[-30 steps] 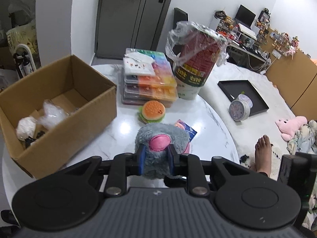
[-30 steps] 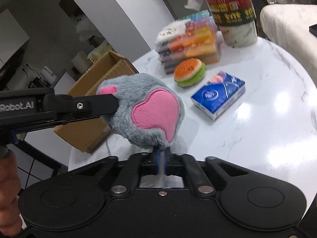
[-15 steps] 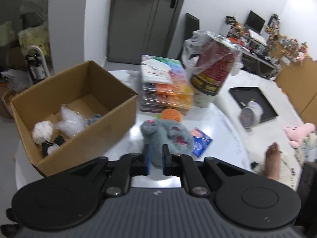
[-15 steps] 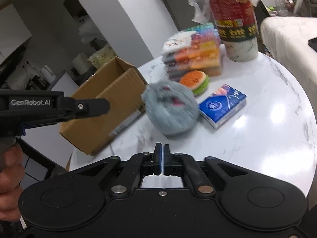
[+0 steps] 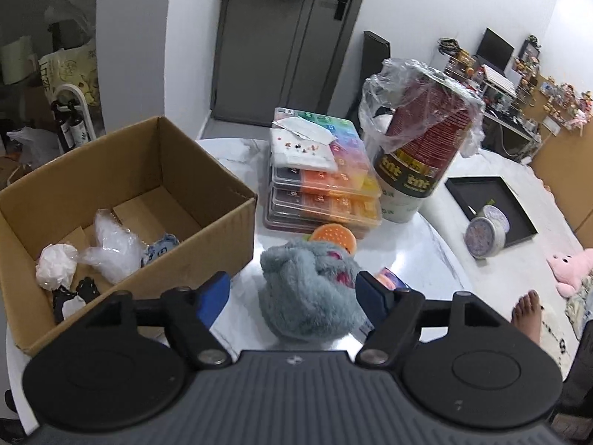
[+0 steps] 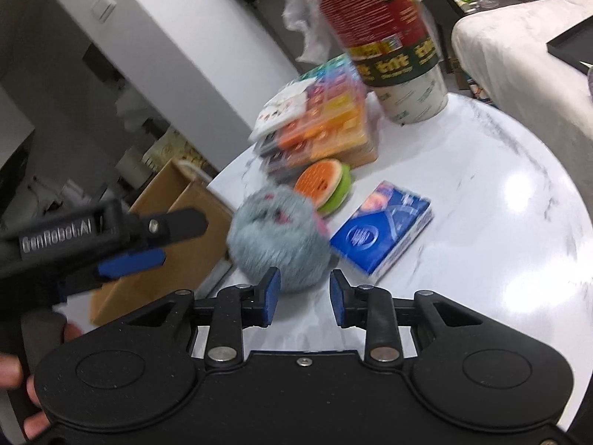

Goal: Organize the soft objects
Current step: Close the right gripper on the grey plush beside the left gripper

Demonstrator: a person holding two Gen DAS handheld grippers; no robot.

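White marble-look round table (image 5: 418, 259) carries a cardboard box (image 5: 207, 200) at left, w/ a stack of colourful plastic cases (image 5: 326, 185) behind and a bag-lined tub (image 5: 418, 155) at right. Near the front edge: grey plush toy (image 5: 311, 293), burger-shaped squishy (image 6: 326, 185) just behind it, blue tissue pack (image 6: 381, 237) beside, apart from the plush.
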